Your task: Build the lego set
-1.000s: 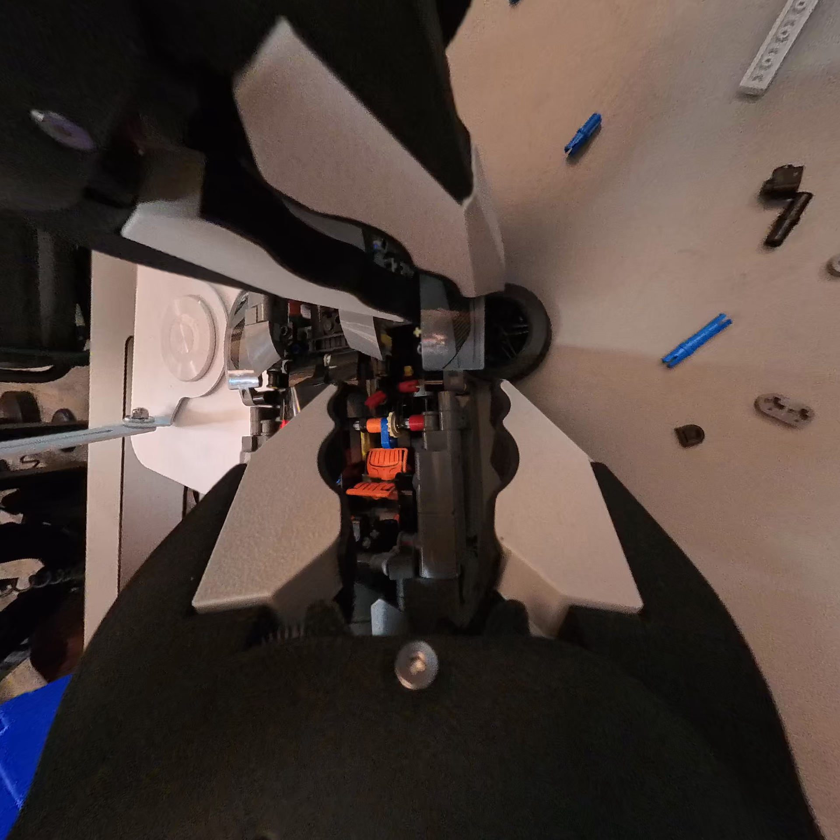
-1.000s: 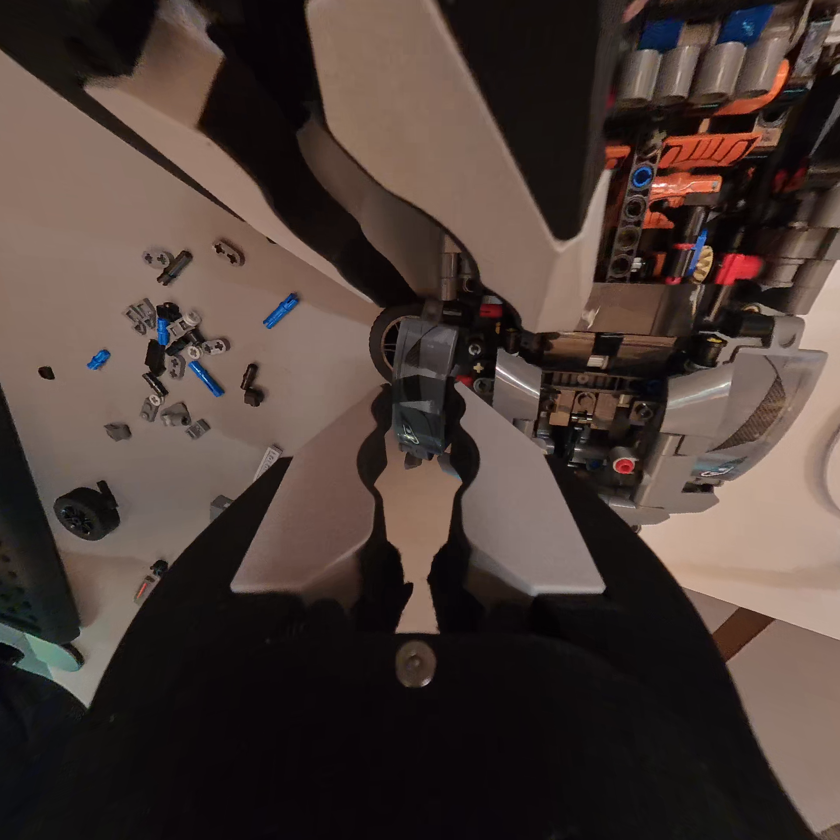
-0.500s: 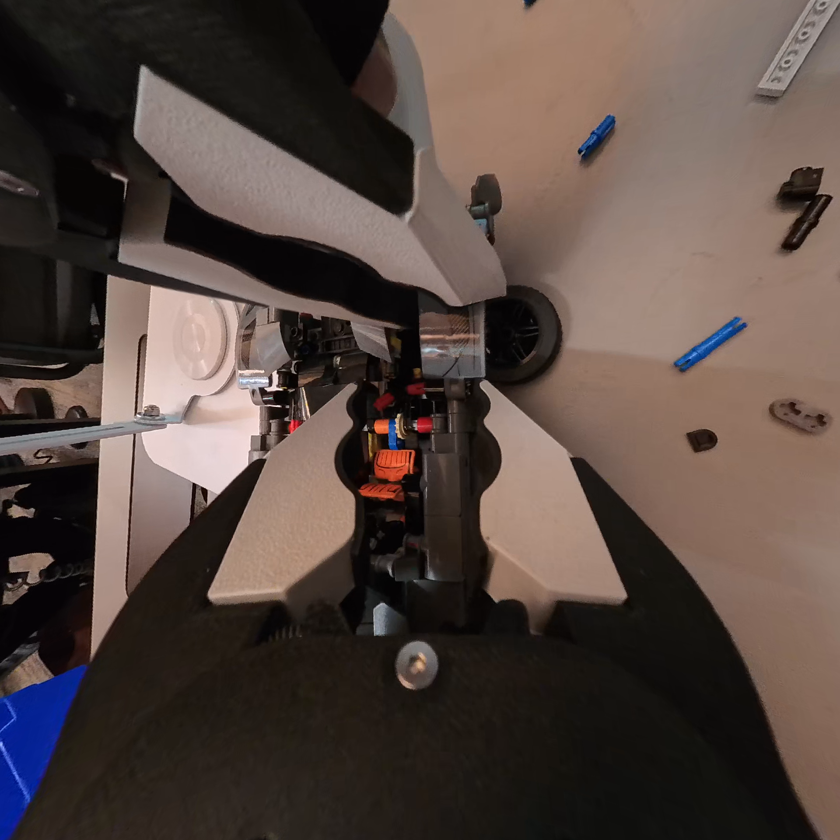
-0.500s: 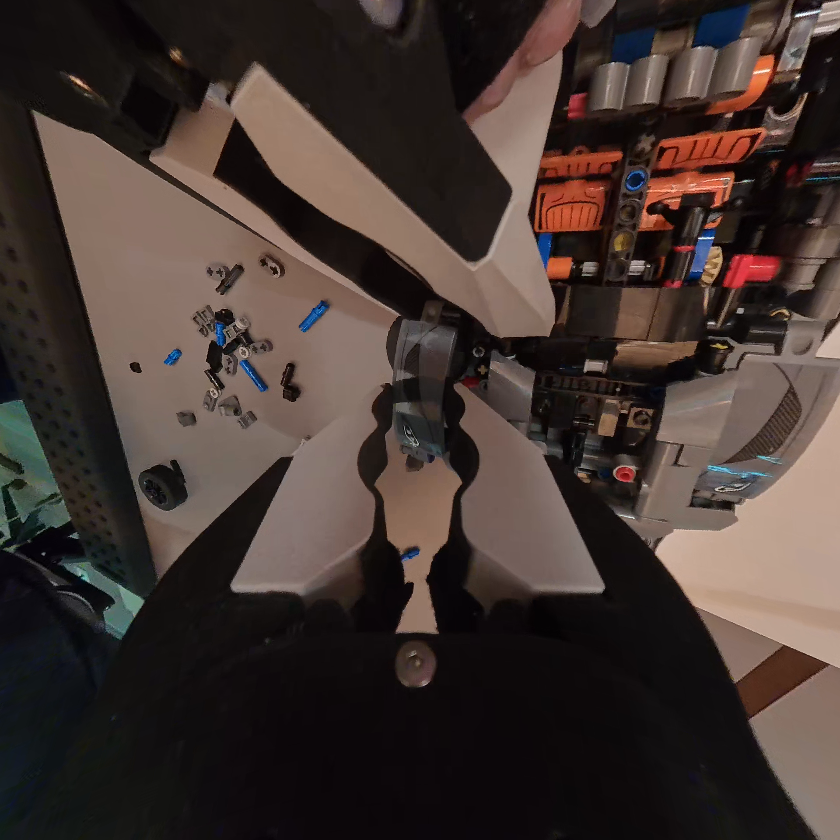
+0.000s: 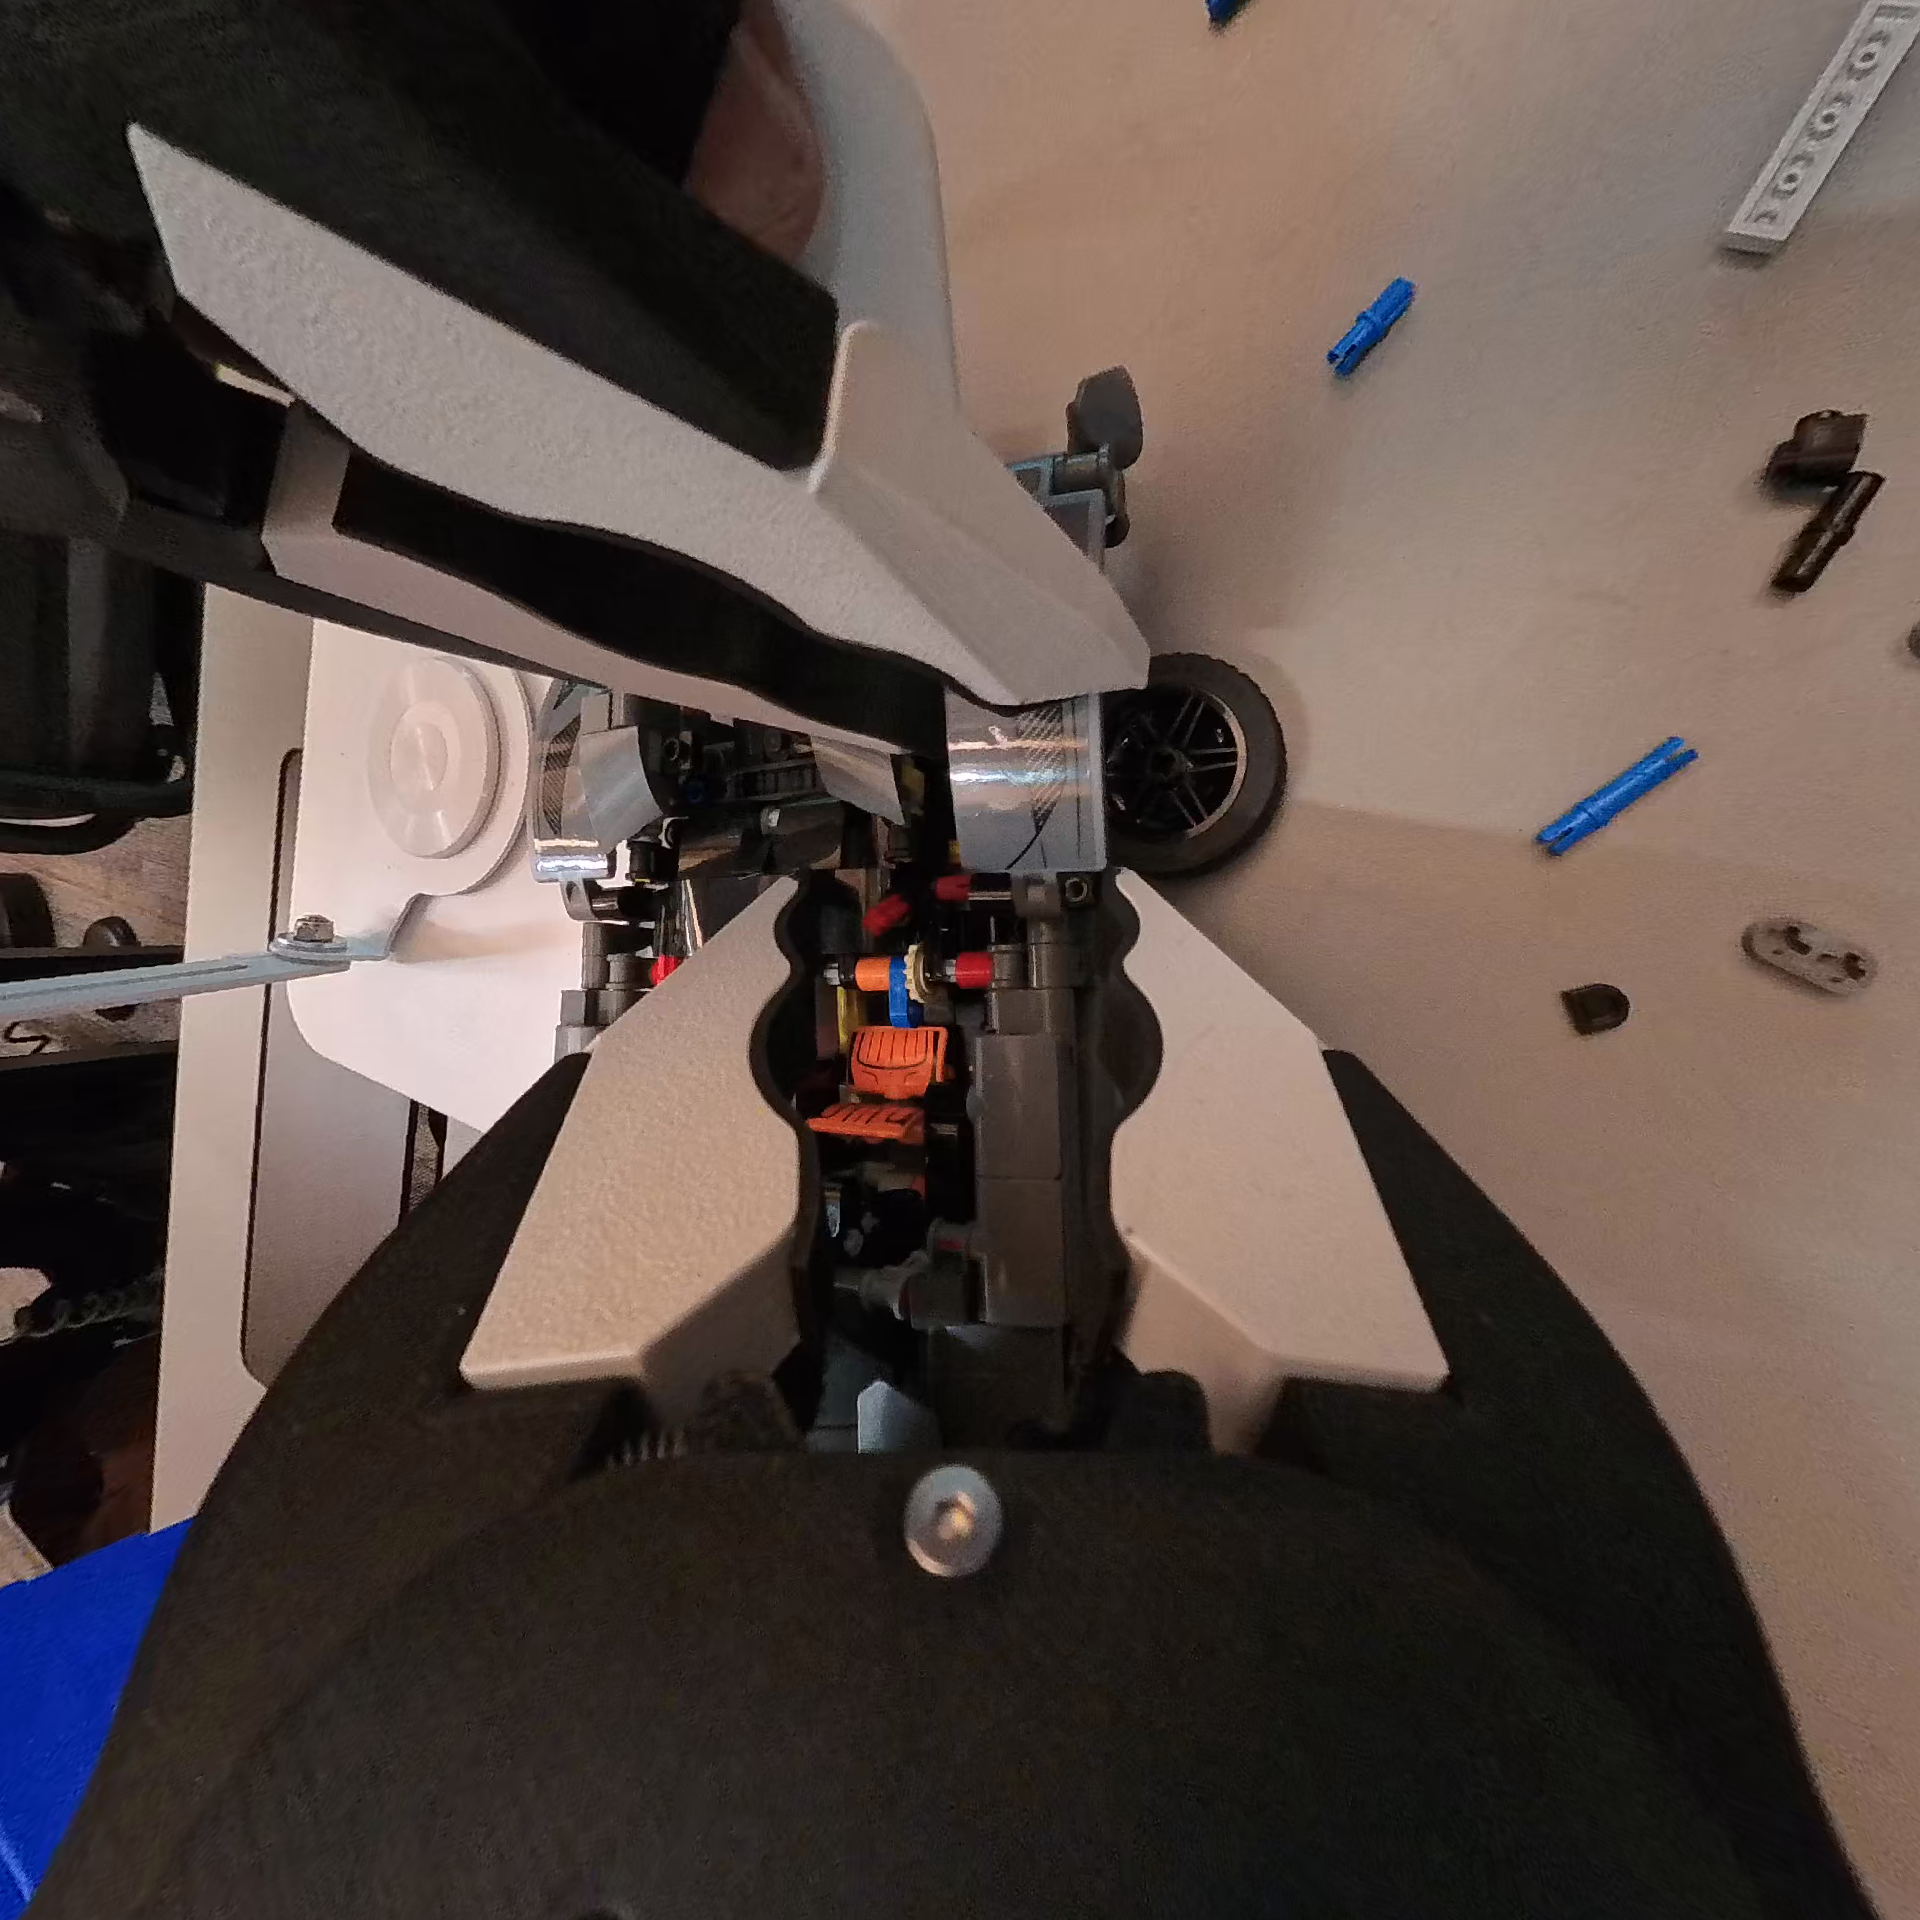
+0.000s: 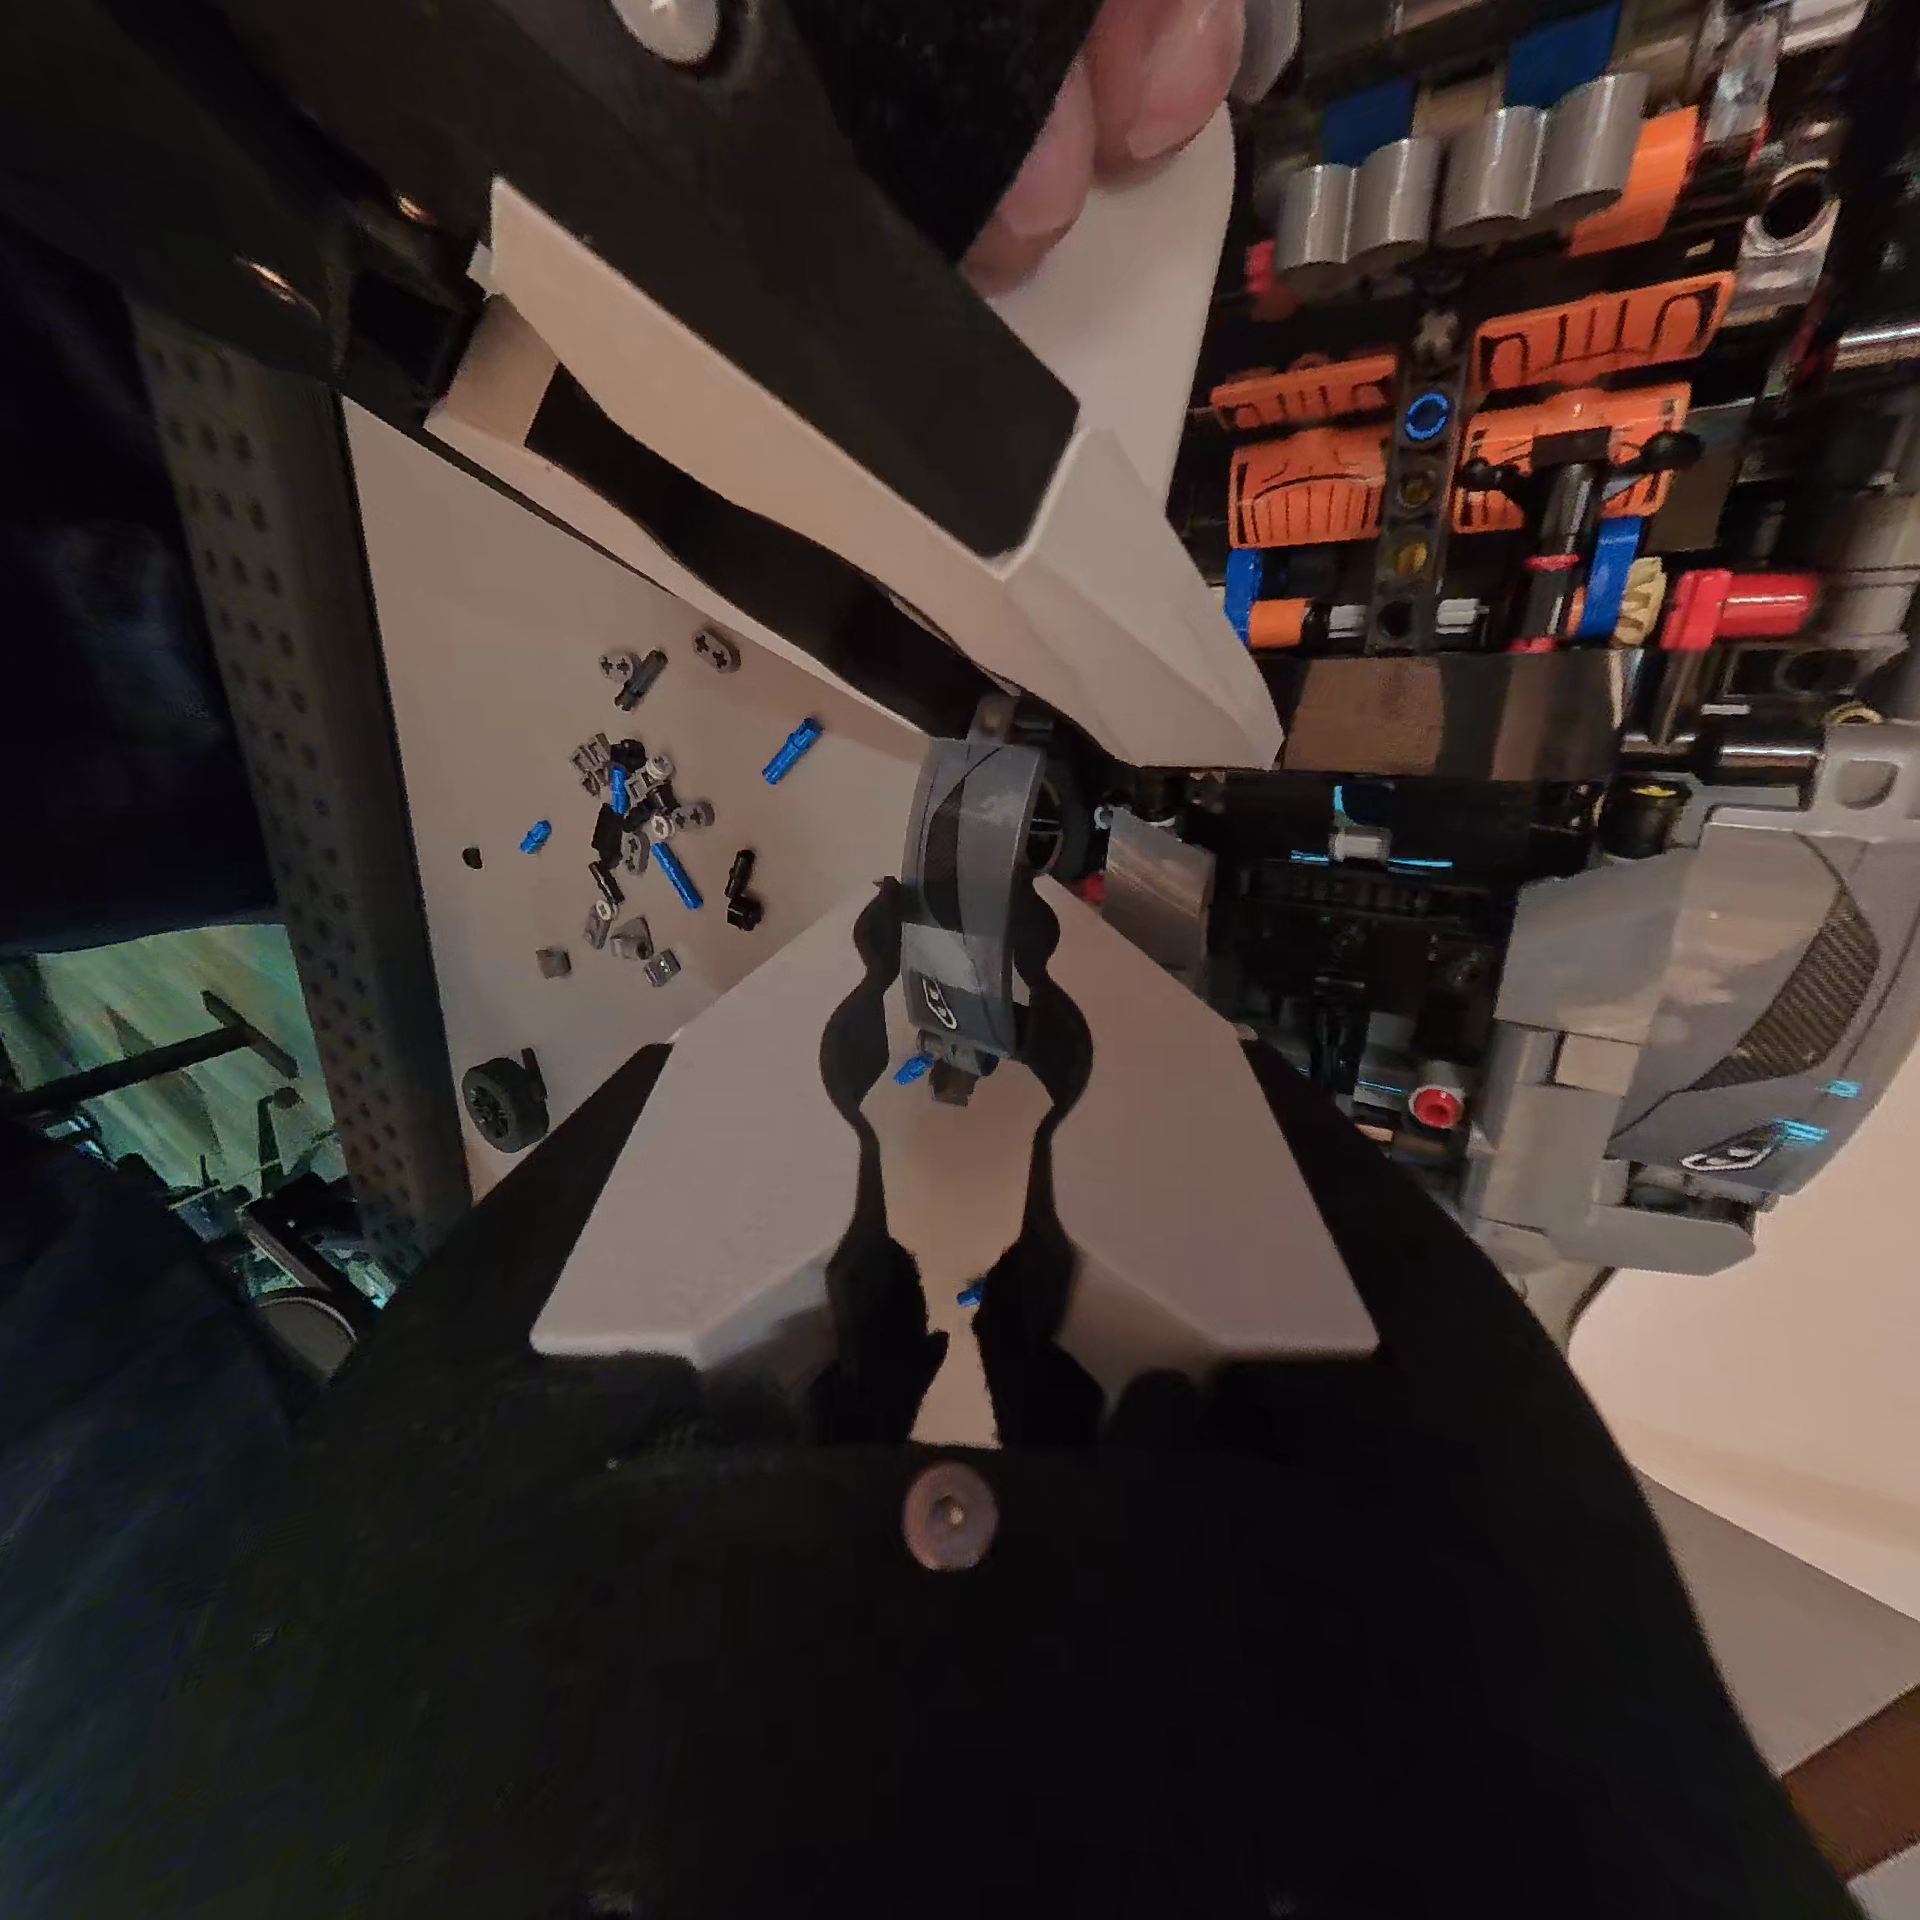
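Since a second ago the right tongs (image 6: 951, 997) have tilted, so more of the car's orange-and-black interior shows above them, and a small blue pin now peeks out under the curved panel they hold. The left wrist view has scarcely shifted, though a small grey hinged piece (image 5: 1091, 468) has come into sight past the other tool's finger.

Nearest, the left tongs (image 5: 951, 1060) are clamped on the grey side of the lego car (image 5: 1023, 1122), which runs lengthwise between the fingers. The right tongs pinch the dark grey wheel-arch panel (image 6: 966, 894) at the car's front corner, over the black wheel (image 5: 1190, 764).

I judge the car light but rigid only along its beam frame. Panels and pins will likely pop off under a squeeze or twist, so the solid grey sill is the sound place to hold. The arch panel is smooth, glossy and curved, probably slippery; gripping its flat edges seems safest.

The car is grey-bodied with orange seats, red and blue axle pieces, and silver cylinders at the rear.

Farther out on the pale bench (image 5: 1558, 1195) lie blue pins, grey connectors, a loose wheel (image 6: 506, 1101) and a long grey plate (image 5: 1813, 130).
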Tool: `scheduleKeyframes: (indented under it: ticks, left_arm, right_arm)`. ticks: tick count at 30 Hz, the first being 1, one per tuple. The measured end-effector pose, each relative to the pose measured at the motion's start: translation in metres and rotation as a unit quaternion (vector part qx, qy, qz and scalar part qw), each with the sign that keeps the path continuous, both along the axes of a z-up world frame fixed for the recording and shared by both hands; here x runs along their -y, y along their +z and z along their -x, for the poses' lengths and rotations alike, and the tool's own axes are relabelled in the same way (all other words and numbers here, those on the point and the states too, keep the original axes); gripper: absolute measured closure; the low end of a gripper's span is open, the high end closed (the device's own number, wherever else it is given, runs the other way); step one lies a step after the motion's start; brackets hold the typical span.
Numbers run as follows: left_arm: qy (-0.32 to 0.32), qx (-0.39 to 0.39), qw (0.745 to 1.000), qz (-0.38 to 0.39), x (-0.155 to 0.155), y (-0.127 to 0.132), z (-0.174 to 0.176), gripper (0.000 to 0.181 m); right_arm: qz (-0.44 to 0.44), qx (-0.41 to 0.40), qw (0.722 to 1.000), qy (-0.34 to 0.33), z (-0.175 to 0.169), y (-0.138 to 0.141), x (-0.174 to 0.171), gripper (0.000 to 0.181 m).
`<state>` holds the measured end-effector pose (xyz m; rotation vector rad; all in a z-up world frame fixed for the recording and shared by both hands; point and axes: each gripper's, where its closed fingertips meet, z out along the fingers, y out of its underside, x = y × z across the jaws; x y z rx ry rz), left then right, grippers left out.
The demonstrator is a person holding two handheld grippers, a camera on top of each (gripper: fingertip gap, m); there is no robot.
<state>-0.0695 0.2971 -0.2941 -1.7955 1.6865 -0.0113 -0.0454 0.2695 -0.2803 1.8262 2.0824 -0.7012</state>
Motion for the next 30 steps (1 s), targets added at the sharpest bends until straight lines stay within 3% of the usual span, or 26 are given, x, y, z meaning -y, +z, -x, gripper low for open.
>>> scheduleKeyframes:
  ticks: [23, 30]
  left_arm:
    - [-0.003, -0.009, 1.0, -0.02, -0.0011, 0.0012, 0.0002, 0.146]
    - [-0.012, -0.016, 1.0, -0.023, 0.0004, 0.0012, -0.0004, 0.148]
  right_arm:
    - [0.048, -0.012, 0.994, -0.099, 0.004, 0.0062, -0.005, 0.164]
    - [0.039, -0.014, 0.995, -0.094, 0.0041, 0.0055, -0.0045, 0.164]
